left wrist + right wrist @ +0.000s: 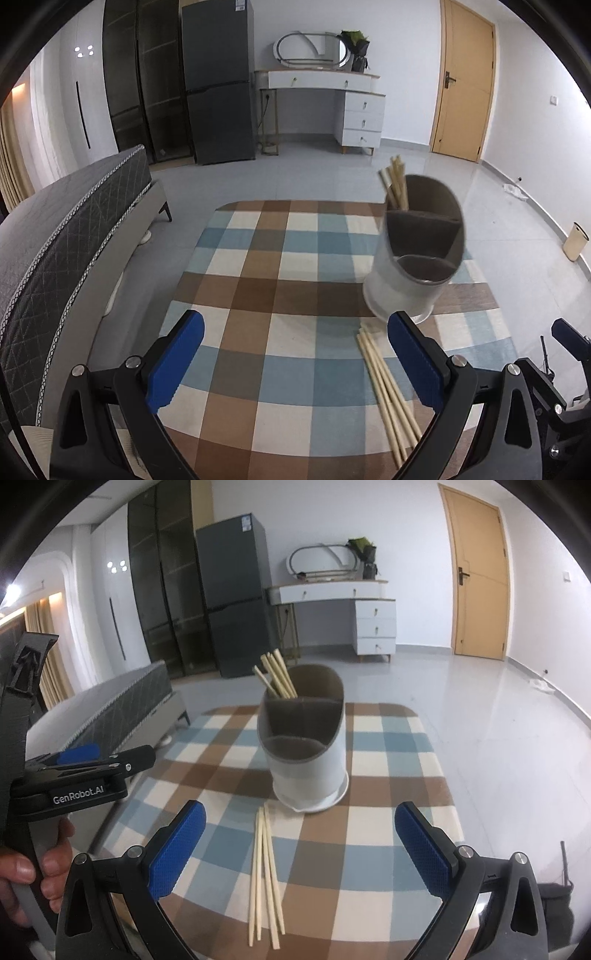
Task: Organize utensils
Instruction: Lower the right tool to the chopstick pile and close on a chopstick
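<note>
My left gripper point(295, 362) and right gripper point(300, 849) both hang over the checked tablecloth point(388, 812) with jaws spread wide and nothing between them. A loose bundle of chopsticks point(265, 875) lies flat on the cloth, nearest me. Just beyond its tips stands the white holder point(308, 749), with more chopsticks point(277, 677) upright in its back compartment.
</note>
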